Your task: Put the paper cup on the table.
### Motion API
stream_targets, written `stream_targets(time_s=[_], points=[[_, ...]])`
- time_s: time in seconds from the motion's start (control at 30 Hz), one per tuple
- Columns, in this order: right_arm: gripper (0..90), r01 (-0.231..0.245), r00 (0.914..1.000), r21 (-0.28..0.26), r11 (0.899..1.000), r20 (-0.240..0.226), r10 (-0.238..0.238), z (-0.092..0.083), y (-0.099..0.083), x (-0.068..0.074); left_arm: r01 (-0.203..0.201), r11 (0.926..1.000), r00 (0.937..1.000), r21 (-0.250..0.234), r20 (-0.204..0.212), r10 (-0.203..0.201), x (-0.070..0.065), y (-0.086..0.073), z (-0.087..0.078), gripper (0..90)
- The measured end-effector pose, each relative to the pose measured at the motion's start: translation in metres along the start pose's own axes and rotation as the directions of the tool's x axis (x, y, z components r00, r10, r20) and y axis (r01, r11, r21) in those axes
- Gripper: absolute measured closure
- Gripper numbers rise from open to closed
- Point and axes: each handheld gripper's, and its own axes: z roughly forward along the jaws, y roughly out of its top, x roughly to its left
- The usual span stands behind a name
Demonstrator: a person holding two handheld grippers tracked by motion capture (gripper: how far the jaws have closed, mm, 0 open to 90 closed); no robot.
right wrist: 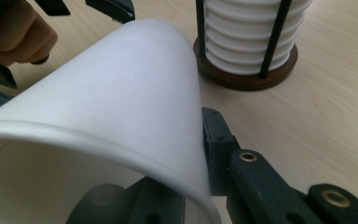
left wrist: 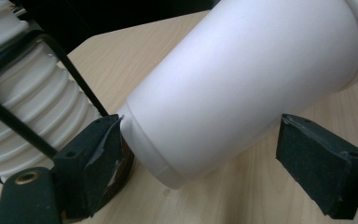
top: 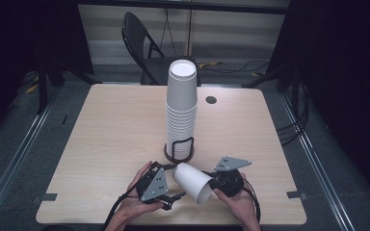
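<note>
While the right tool (top: 215, 185) pinches the tilted white cup (top: 193, 181) at its rim above the counter (top: 111, 125), the left tool (top: 171, 182), pointing rightward, stands spread around the cup's base.

no readable text, label or number anywhere.

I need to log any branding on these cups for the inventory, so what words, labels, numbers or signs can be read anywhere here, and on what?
None: no readable text anywhere.
Single white cup: plain white wall, no print or logo.
Stack of white cups: plain ribbed rims, no markings.
Wooden cup holder: bare base and black rods, no label.
Table: bare wood grain, no sticker or sign.
</note>
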Motion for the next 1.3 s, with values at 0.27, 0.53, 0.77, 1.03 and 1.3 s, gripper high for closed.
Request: stream_targets(time_s=[0.27, 0.53, 0.77, 1.03, 1.3], points=[[86.5, 0.014, 0.9997, 0.033, 0.999, -0.021, -0.013, 0.002, 0.003, -0.001, -0.118, 0.988, 0.9925, 0.1, -0.02, 0.12, -0.008, 0.009, 0.013, 3.3], [86.6, 0.007, 0.9993, 0.048, 0.999, -0.036, -0.005, 0.002, 0.006, -0.002, -0.174, 0.9791, 0.9848, 0.106, 0.009, 0.174, -0.01, 0.017, 0.018, 0.3], [87.2, -0.009, 0.9985, 0.046, 0.999, -0.054, 0.011, 0.007, 0.009, 0.0, -0.221, 0.966, 0.9752, 0.134, 0.017, 0.221, -0.017, 0.025, 0.026, 0.0], [87.5, -0.042, 0.9958, 0.03, 0.999, -0.08, 0.044, 0.008, 0.013, 0.0, -0.224, 0.9658, 0.9742, 0.13, 0.005, 0.225, -0.02, 0.032, 0.032, 1.2], [88.2, -0.057, 0.9947, 0.035, 0.998, -0.084, 0.059, 0.008, 0.014, -0.001, -0.227, 0.9697, 0.9739, 0.091, 0.011, 0.227, -0.025, 0.041, 0.04, 1.7]])
